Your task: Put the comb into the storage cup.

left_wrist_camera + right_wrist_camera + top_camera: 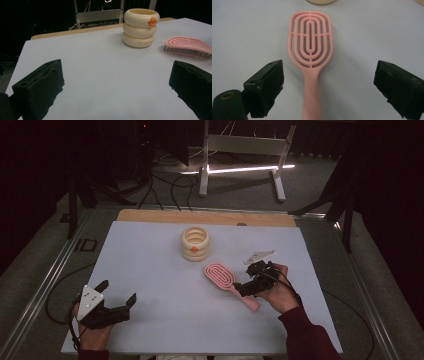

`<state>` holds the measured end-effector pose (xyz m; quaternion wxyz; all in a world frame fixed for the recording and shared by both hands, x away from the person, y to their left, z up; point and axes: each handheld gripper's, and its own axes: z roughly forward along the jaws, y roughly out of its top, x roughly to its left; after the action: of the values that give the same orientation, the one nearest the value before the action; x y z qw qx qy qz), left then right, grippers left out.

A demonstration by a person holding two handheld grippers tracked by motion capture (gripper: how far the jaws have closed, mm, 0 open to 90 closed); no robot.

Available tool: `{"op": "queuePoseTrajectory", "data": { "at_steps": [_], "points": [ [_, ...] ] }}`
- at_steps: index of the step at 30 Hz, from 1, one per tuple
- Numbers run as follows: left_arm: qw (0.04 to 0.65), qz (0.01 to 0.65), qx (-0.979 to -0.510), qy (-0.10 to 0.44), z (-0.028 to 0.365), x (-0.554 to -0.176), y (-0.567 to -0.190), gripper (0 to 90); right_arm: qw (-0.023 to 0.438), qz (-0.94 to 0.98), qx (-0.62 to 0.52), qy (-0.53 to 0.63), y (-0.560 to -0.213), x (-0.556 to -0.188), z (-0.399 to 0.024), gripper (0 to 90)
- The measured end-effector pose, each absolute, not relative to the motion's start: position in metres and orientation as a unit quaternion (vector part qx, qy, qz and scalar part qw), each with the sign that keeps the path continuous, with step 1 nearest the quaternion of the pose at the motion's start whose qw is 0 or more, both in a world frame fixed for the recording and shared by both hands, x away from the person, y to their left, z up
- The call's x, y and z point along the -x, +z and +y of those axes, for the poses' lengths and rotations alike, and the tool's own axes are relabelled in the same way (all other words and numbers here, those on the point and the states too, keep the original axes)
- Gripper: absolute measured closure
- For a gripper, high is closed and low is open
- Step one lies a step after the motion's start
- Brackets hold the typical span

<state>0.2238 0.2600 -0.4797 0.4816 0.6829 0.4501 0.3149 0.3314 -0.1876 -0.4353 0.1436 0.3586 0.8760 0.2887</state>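
The right claw (329, 87) hangs over the pink hairbrush (310, 50), jaws spread wide either side of its handle, touching nothing. The brush lies flat, bristles down, on the white surface (150, 270), its oval head a set of nested loops with open slots, its handle slim and plain. It sits just right of centre, near the cream ringed holder (195, 243). The left claw (117, 292) gapes too, well apart at the near left.
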Motion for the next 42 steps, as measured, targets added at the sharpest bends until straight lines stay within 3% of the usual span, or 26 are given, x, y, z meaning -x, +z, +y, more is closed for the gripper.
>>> {"op": "queuePoseTrajectory", "data": {
  "at_steps": [25, 36, 42],
  "points": [
    [0.497, 0.452, -0.676, 0.302, 0.261, -0.224, -0.479, 0.2, 0.075, 0.902, -0.368, 0.213, -0.474, -0.355, -0.168, 9.2],
    [0.498, 0.453, -0.676, 0.3, 0.261, -0.224, -0.479, 0.2, 0.058, 0.908, -0.368, 0.189, -0.484, -0.358, -0.161, 17.1],
    [0.497, 0.452, -0.677, 0.299, 0.261, -0.224, -0.48, 0.2, 0.045, 0.908, -0.376, 0.18, -0.487, -0.36, -0.16, 30.1]
  ]
}}
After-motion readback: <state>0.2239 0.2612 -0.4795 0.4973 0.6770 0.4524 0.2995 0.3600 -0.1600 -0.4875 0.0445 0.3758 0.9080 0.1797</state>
